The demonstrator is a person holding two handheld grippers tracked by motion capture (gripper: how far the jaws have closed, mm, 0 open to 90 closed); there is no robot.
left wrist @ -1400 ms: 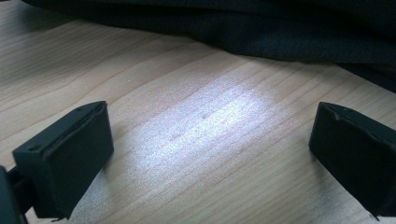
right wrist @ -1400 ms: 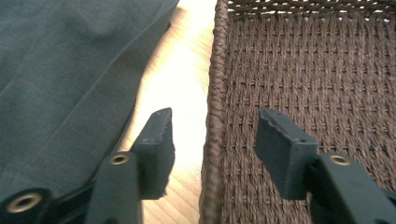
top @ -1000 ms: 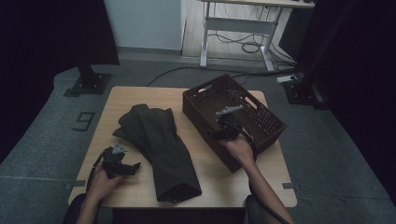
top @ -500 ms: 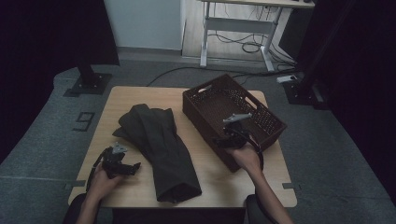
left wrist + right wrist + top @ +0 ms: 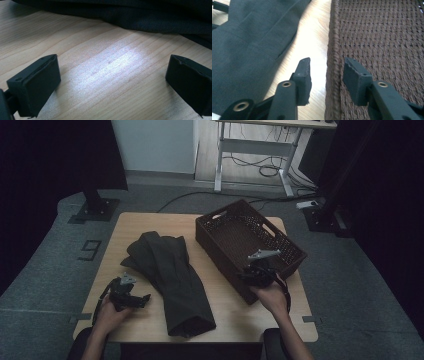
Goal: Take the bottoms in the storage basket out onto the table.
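Note:
A dark folded garment lies along the middle of the wooden table. A brown woven basket stands at the right. My right gripper sits at the basket's near left wall. In the right gripper view its jaws have just been closing, and the right gripper straddles the wall's rim with a gap still on the outer side. The garment lies to its left. My left gripper rests low over the table, and the left gripper is open on bare wood, short of the garment's edge.
The basket's floor holds nothing that I can see. Bare wood runs between the garment and the basket. Beyond the table are a desk frame with cables and dark stands on the grey floor.
My right hand has slid along the basket's left wall, toward the person and to the right. The left hand and the garment have stayed put.

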